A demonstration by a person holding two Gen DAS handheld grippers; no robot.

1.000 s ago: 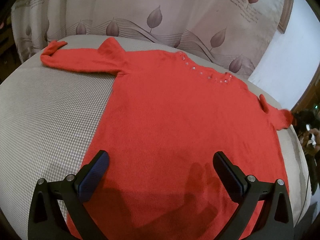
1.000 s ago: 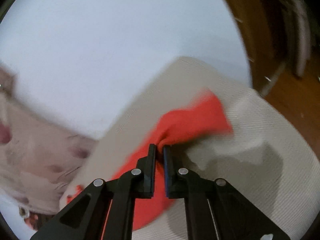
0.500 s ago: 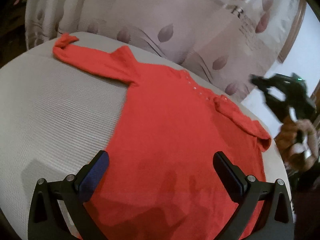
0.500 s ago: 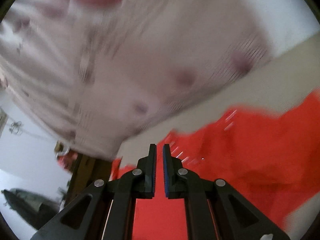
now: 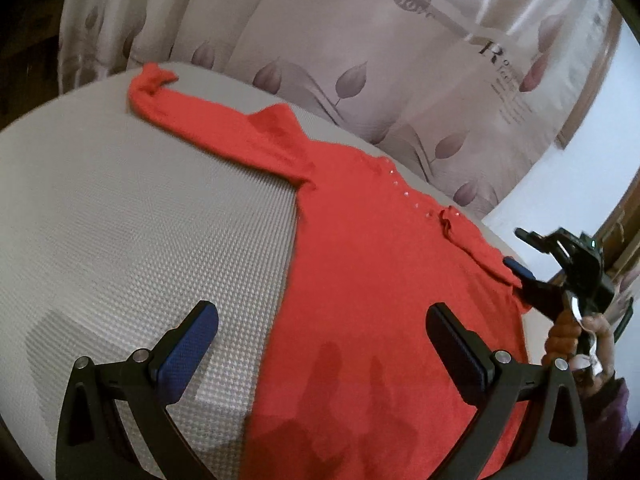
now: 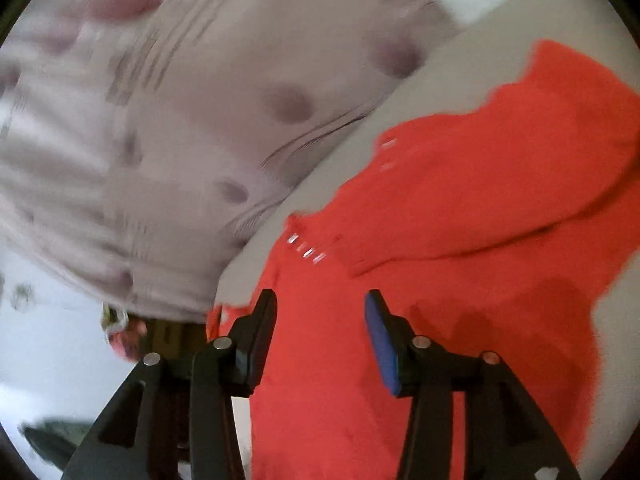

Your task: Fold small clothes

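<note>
While the left wrist camera is looking forward along its fingers, the left gripper is hovering with its jaws spread wide and gripping nothing, one blue-padded finger over the grey textured cushion and the other over the lower part of the red sweater. The sweater is lying flat on the cushion, its body running toward the camera and its one long sleeve stretching away to the far left, the cuff bunched at the end. A row of small shiny studs is sitting along the neckline. The other sleeve is lying folded in across the shoulder, and at that edge the right gripper is showing, a hand holding its handle. A pale curtain with a leaf print is hanging behind the cushion.

In the right wrist view, which is blurred, the right gripper is hanging just above the sweater with its jaws parted and nothing between them. The studs are lying just ahead of the fingertips, and the folded sleeve is crossing the body of the garment to the right. The curtain is filling the left of this view.
</note>
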